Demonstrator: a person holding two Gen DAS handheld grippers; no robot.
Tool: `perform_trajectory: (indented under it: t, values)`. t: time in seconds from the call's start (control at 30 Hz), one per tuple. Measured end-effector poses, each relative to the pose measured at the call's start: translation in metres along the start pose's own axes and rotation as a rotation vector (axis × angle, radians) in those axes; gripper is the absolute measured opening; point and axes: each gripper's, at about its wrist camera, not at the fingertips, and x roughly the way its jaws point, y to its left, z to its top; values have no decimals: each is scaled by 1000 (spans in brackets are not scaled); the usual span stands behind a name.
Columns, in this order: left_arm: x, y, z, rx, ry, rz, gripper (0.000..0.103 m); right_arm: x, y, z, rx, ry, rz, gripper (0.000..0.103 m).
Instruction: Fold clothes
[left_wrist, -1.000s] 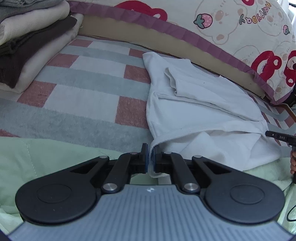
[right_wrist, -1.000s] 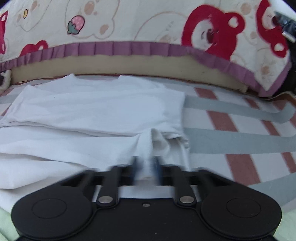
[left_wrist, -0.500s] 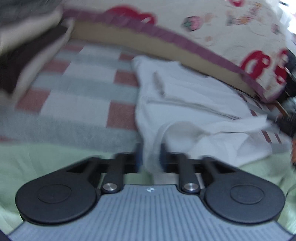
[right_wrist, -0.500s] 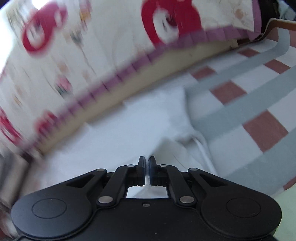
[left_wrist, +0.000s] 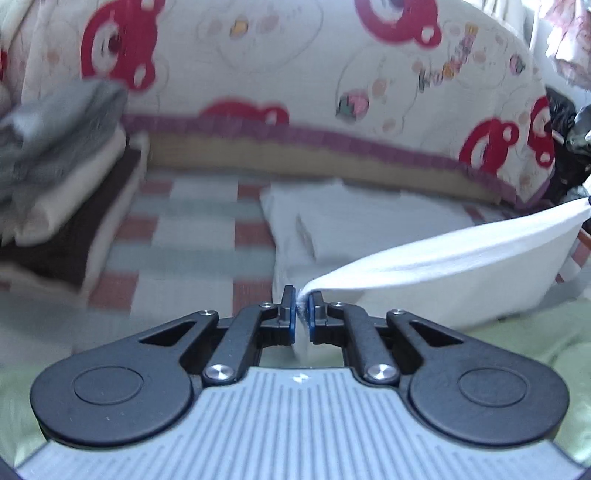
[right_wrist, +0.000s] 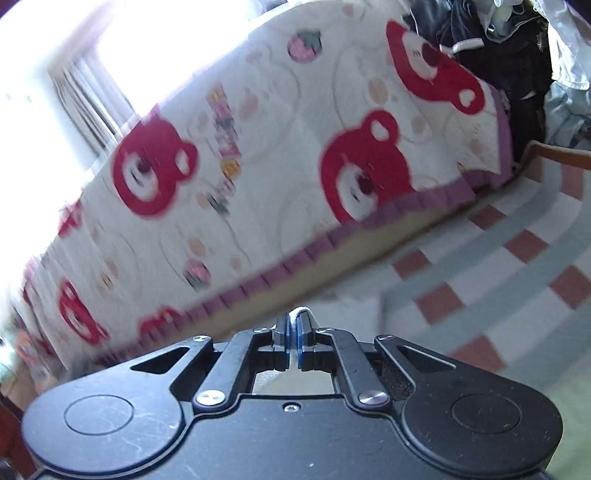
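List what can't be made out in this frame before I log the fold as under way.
- White garment: the left wrist view loses its far end at the right edge, so the right gripper's hold is out of frame there.
- Right gripper: its own body hides the garment below a small pinched tuft.
- Stacked clothes: motion-blurred, count unclear.

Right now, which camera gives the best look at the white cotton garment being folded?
The left wrist view: the white cotton garment stretches up from the bed. The right wrist view shows only a pinched tuft.

The right claw (right_wrist: 294, 325) pinches a sliver of white cloth (right_wrist: 297, 313) (view tilted) before the bear-print cover (right_wrist: 295, 147).
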Motion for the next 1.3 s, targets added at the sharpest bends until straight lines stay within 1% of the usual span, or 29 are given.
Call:
perform_trajectory:
  t: [0.1,0.13,0.17,0.2,0.23,0.27,0.3,0.33,0.37,0.4,0.43,0.47,0.57,0.63,0.7,0.77,0.83,0.87,0.93,1.0,1.1,1.13,1.17,1.2,1.27,1.3]
  values:
    - [-20,-7,-26,15,64,-5,6,-20,-7,-11,-24,110,-34,5]
    - [-28,-8,-32,30,74,4,6,-30,-12,-22,-7,145,-48,5]
    - [-37,-6,-36,23,72,17,5,-38,-18,-34,20,175,-64,5]
    - [-48,-2,-35,-5,52,22,5,-45,-23,-47,51,189,-65,5]
    - [-63,0,-31,-37,6,17,5,-51,-29,-59,82,203,-67,5]
    - [-82,-1,-25,-52,-62,10,5,-56,-34,-70,110,219,-66,5]
    - [-100,-6,-20,-46,-120,4,5,-55,-38,-79,116,250,-58,5]
    - [-114,-12,-17,-35,-132,1,5,-53,-40,-86,116,283,-52,5]
    - [-122,-18,-18,-31,-123,1,5,-50,-39,-89,80,324,-58,5]
    - [-124,-22,-23,-33,-99,-3,5,-50,-41,-89,65,336,-66,5]
    - [-121,-23,-30,-35,-60,1,5,-50,-42,-89,50,348,-74,5]
    - [-116,-22,-38,-31,-24,21,5,-50,-44,-88,39,355,-79,5]
    - [-102,-13,-56,-58,62,68,5,-49,-53,-85,70,316,-29,5]
    - [-100,-5,-60,-86,109,99,5,-52,-49,-86,64,283,72,5]
    - [-104,-4,-62,-59,138,137,5,-61,-40,-93,19,238,261,6]
    - [-104,-4,-64,-50,159,156,5,-65,-41,-101,18,237,311,6]
    - [-100,-4,-65,-54,175,155,5,-69,-43,-110,20,237,355,6]
    - [-97,-5,-63,-41,178,155,5,-66,-47,-110,34,237,343,6]
    - [-87,-11,-48,60,153,161,5,-61,-52,-108,46,225,332,6]
    - [-77,-17,-34,161,129,167,5,-56,-50,-98,22,201,339,6]
    - [-61,-25,-11,313,89,175,5,-25,-44,-67,-78,197,320,6]
    - [-50,-24,0,360,71,172,5,-15,-42,-57,-112,195,314,6]
    - [-36,-21,12,383,65,166,5,-4,-40,-46,-141,191,308,6]
    - [-19,-17,25,385,65,162,5,13,-44,-33,-145,174,299,6]
    - [17,-11,49,394,68,158,5,45,-53,-12,-126,136,276,6]
    - [38,-12,60,418,72,162,5,63,-57,-5,-103,120,258,6]
